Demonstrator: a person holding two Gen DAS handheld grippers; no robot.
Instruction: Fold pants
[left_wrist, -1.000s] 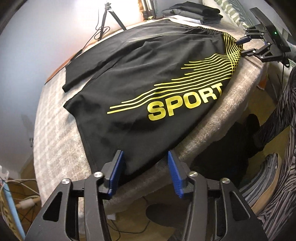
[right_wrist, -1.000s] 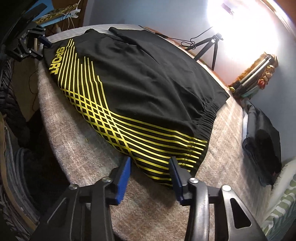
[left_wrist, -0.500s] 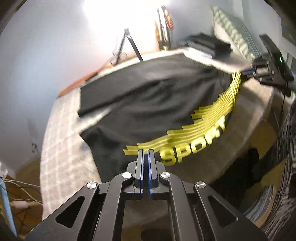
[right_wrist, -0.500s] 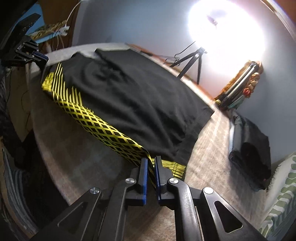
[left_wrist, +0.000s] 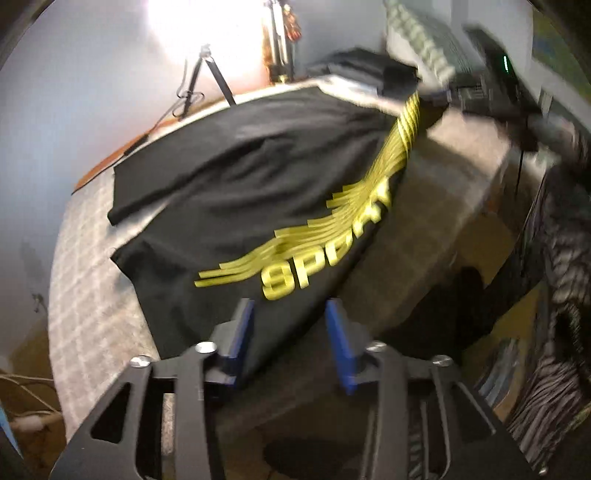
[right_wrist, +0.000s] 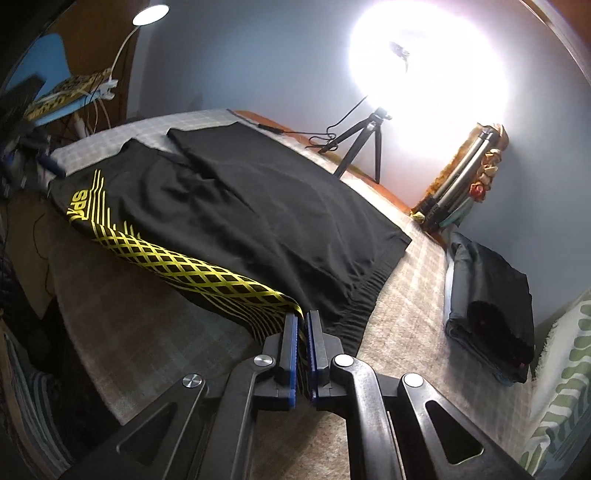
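Pants (right_wrist: 258, 206) hem pinched between right fingers (right_wrist: 290, 332).

You see black pants (right_wrist: 258, 206) striped with yellow lines and yellow "SPORT" lettering, on a grey-and-white checked cover (right_wrist: 413, 295), between blue gripper pads (left_wrist: 242, 328).

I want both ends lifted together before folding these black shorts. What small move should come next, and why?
Probably close the left gripper on the hem again. Its jaws are opening with the shorts lying loose between the pads, while the right gripper is shut on the waistband corner and holds it off the bed.
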